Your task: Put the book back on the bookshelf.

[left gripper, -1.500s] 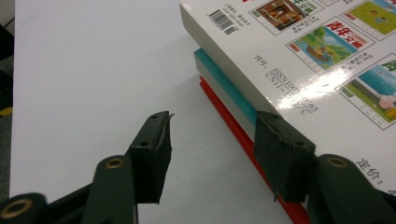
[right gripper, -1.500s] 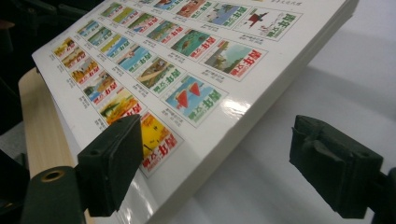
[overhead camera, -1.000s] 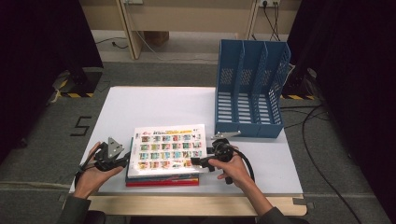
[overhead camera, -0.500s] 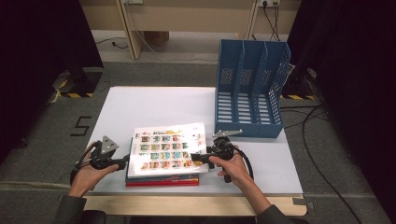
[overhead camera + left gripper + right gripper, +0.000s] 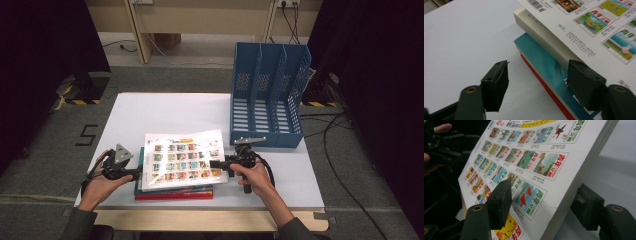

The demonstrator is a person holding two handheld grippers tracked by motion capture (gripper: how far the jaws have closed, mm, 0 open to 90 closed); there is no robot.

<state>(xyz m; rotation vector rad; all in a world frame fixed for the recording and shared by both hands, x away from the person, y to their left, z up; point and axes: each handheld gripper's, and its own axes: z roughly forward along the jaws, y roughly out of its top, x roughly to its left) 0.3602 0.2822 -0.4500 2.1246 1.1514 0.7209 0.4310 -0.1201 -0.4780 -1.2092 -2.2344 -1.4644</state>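
right gripper (image 5: 220, 164) – clamped on white book (image 5: 181, 159), lifting its right edge off the near stack | left gripper (image 5: 136, 173) – jaws just opened, apart at the left edge, releasing | blue file rack (image 5: 270, 90) far right

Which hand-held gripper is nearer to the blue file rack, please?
Right. The right hand-held gripper grips the top book just below the blue file rack; the left hand-held gripper sits at the stack's far side.

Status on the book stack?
Done: nothing filed; the rack looks empty. In hand: the right gripper, jaws just closing, grips the top book and tilts it up; the left gripper has just opened. Left: probably racking it, then the teal book and red book.
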